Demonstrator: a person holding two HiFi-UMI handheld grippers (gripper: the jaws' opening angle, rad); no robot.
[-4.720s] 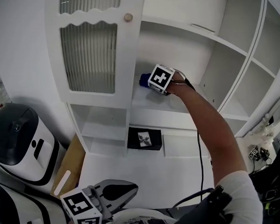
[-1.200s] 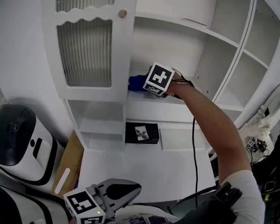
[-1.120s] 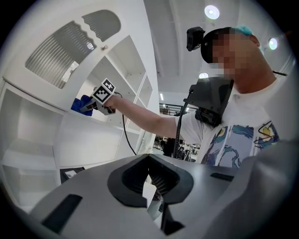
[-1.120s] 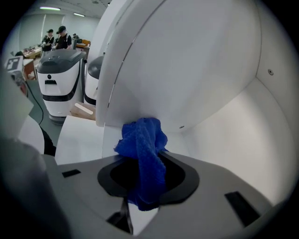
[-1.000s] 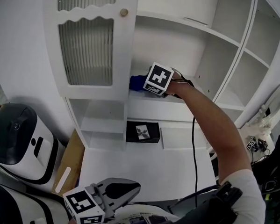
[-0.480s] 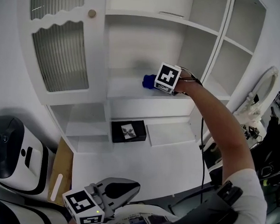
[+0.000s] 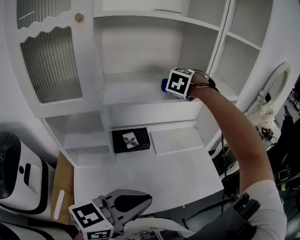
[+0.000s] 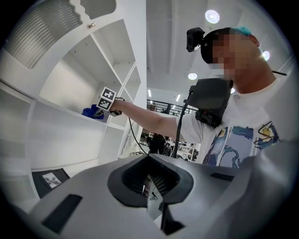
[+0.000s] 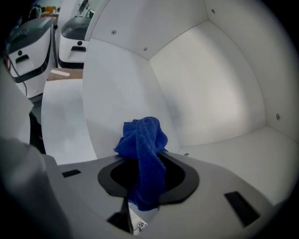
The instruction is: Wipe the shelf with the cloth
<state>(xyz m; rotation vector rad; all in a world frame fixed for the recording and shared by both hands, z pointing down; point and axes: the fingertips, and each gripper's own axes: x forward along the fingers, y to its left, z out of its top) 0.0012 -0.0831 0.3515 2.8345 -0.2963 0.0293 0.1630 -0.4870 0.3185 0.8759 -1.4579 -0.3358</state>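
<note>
A blue cloth (image 7: 164, 84) lies bunched on the white shelf (image 7: 131, 95), toward the right end of the open compartment. My right gripper (image 7: 171, 85), with its marker cube behind the jaws, is shut on the cloth. In the right gripper view the cloth (image 9: 142, 142) hangs out from between the jaws of the right gripper (image 9: 142, 189), close to the shelf's back corner. My left gripper (image 7: 125, 204) stays low near my body, far from the shelf, shut with nothing held. In the left gripper view (image 8: 152, 186) the cloth (image 8: 93, 112) shows far off.
A cabinet door with ribbed glass (image 7: 50, 62) stands at the left of the compartment. Below, a black box (image 7: 131, 139) and a white panel (image 7: 173, 140) lie on the lower surface. A white and black machine (image 7: 12, 174) and a wooden board (image 7: 61, 192) stand at the lower left.
My right gripper has slid the cloth rightward along the shelf, away from the glass door toward the right partition. The left gripper has stayed put.
</note>
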